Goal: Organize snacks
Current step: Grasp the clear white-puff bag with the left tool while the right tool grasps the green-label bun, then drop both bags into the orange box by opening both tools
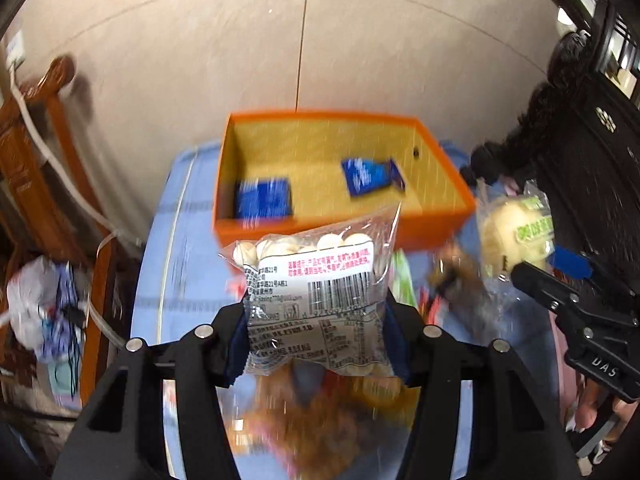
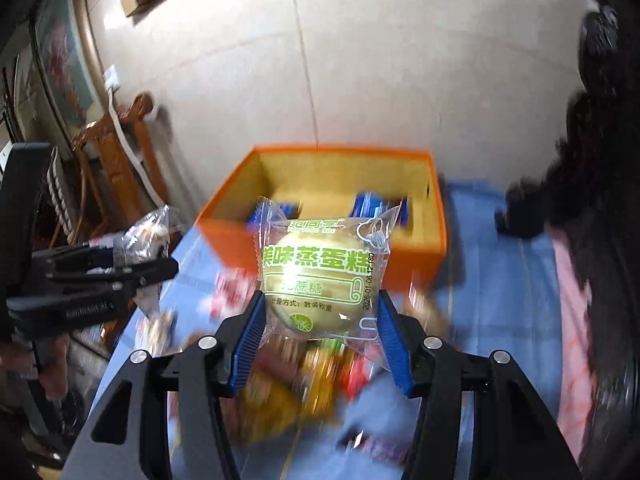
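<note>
Right now we have the orange box (image 1: 436, 222) as our landmark, open-topped on the blue cloth (image 1: 168, 248), with two blue packets (image 1: 264, 198) lying on its floor, one toward its left end and one toward its right. Both snacks we carry hang on the near side of that box, above the cloth and not yet over its rim.

Our left gripper (image 1: 316, 320) is clamped on a clear bag of small round biscuits (image 1: 316, 276); the bag stands with its long axis pointing up and away toward the box, its top edge overlapping the near wall in the left wrist view. Our right gripper (image 2: 320, 316) is clamped on a wrapped steamed cake (image 2: 320, 280), the blue pads (image 2: 250, 340) pressing its sides, and the cake sits in front of the middle of the near wall in the right wrist view.

We judge both hands about equally close to the box, left hand toward its left half, right hand toward its right half; the next move likely means carrying each forward past the near wall. Below us, nearer than the box, a blurred heap of loose snacks (image 2: 304, 380) lies on the cloth.
</note>
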Tool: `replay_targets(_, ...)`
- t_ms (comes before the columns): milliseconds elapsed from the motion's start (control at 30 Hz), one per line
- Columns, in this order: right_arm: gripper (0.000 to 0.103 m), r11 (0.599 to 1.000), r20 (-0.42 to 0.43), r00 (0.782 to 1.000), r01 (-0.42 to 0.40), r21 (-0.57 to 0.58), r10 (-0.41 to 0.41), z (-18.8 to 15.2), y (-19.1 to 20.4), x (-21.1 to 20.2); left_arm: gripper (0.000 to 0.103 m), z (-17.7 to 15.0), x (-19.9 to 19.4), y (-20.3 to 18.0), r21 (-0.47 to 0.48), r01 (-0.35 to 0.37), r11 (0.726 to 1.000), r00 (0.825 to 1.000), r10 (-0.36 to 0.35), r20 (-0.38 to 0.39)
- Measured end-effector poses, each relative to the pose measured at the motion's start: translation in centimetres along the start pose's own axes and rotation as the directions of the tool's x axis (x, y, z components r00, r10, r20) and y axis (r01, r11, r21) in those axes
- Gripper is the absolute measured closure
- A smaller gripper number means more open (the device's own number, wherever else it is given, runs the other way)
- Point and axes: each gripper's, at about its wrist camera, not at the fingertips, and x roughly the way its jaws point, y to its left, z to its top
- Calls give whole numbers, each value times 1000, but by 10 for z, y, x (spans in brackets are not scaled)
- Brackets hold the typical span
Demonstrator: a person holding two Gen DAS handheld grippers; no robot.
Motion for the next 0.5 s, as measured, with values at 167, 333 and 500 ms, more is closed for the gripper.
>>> replay_targets(167,48,999,6,1000,18,47,-18,51,-24,49,48,61,38,-5,-6,2,1000,1000,-2,14)
replay_targets(333,47,997,-16,999,41,69,-40,73,-37,91,47,93,77,-3,-17,-24,1000,1000,24,-7)
replay_targets(500,35,992,-54,995,94,83,-89,72,-44,122,13,105,110,4,-29,-69,997,997,68,-24)
